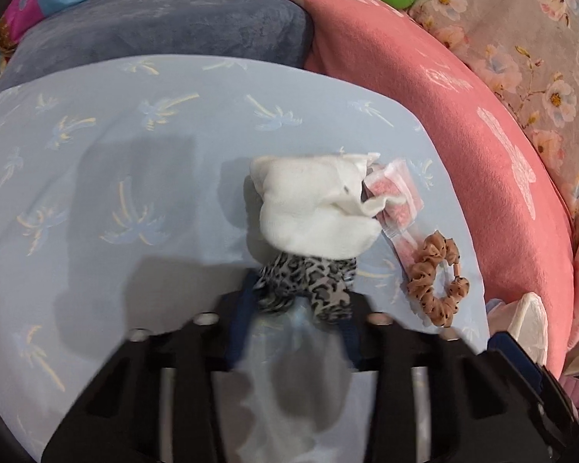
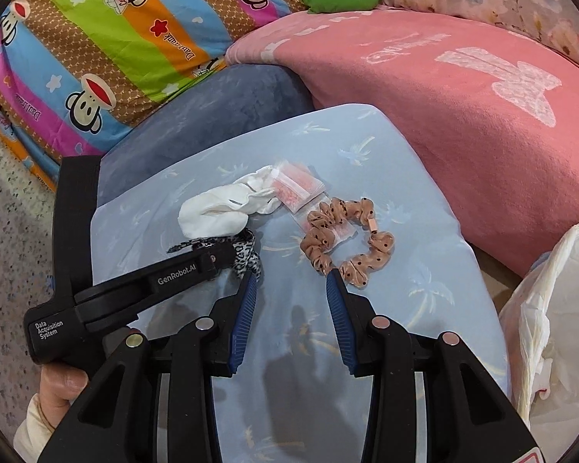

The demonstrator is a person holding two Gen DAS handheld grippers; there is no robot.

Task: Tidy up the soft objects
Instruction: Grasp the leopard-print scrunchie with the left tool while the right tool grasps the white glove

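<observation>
Left gripper: fingers pinching the leopard-print scrunchie, which bunches up between the blue pads at 6 o'clock in the left wrist view. The right wrist view agrees: the left tool reaches in from 9 o'clock with the leopard fabric at its tip, touching the lower edge of the white sock.

Right gripper: fingers spread, nothing between them. Its right fingertip sits just beside the lower rim of the tan dotted scrunchie; contact cannot be told.

Layout on the light blue palm-print pillow: white sock near centre, small clear bags of pink beads at its 2 o'clock, one bag partly under the tan scrunchie. Pink blanket runs from 12 to 3 o'clock; white plastic bag at 4 o'clock.

Step in hand, as judged: first pickup. The leopard scrunchie is gripped but not yet clear of the pillow, and the sock lies against it.

Next move calls for:
- a lift of the leopard scrunchie that peels it off the sock without dragging the sock along;
- the right fingers advancing to straddle one gathered side of the tan scrunchie, then closing;
- care that the bead bag under it does not come up too.
</observation>
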